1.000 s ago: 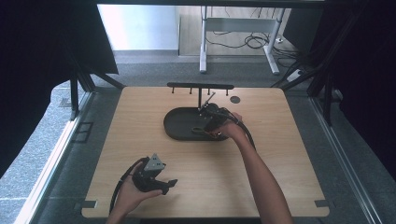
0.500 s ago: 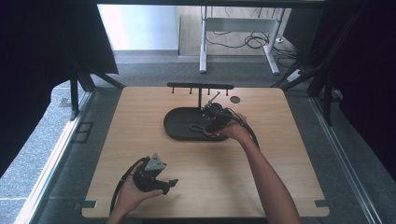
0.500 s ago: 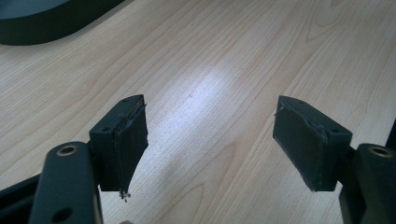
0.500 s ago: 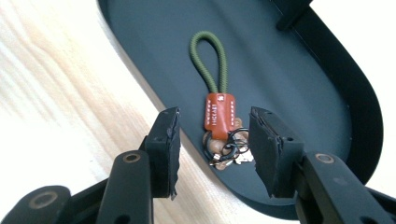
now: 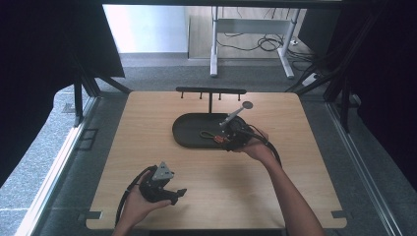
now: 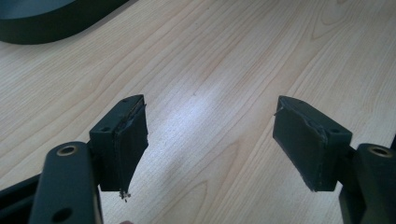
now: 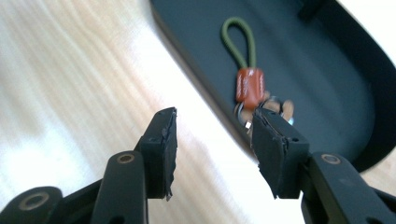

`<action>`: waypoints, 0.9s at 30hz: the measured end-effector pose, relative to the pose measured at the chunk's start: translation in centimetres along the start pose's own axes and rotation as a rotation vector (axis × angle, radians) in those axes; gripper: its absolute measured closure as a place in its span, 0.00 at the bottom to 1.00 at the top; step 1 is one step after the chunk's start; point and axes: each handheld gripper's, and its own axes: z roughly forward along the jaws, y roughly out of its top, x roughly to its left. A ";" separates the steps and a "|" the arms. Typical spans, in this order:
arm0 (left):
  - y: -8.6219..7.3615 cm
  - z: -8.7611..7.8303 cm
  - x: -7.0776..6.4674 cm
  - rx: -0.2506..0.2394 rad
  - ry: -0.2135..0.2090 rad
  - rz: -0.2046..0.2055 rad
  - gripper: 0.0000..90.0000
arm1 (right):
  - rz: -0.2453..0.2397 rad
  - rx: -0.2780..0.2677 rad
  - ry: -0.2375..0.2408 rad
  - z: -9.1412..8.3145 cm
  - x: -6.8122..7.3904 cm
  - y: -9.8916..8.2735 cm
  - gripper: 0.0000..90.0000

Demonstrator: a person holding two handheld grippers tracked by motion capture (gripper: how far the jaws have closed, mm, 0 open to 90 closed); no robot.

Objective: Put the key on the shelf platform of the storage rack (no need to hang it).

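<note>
A black oval tray (image 5: 189,129) lies at the middle of the wooden table. In it rests a keychain (image 7: 248,84) with a green cord loop, an orange-brown tab and metal rings, seen small in the high view as the keychain (image 5: 211,135). My right gripper (image 7: 212,140) is open at the tray's near rim, straddling it, one jaw over the wood and the other beside the key rings; in the high view the right gripper (image 5: 235,136) sits at the tray's right end. My left gripper (image 6: 210,140) is open over bare wood, near the table's front left, the left gripper (image 5: 164,189).
A black rack (image 5: 210,91) with small hooks stands behind the tray. A round dark disc (image 5: 247,104) lies on the table at the back right. The table's front edge (image 5: 211,227) is close to the left hand. The tray's corner (image 6: 42,18) lies far ahead of the left gripper.
The right hand has pulled back a little toward the tray's near right rim. The left hand has stayed put.
</note>
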 end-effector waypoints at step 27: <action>-0.1 -0.4 0.8 0.001 0.031 -0.021 0.30 | 0.166 -0.142 0.048 -2.3 2.9 -16.1 0.55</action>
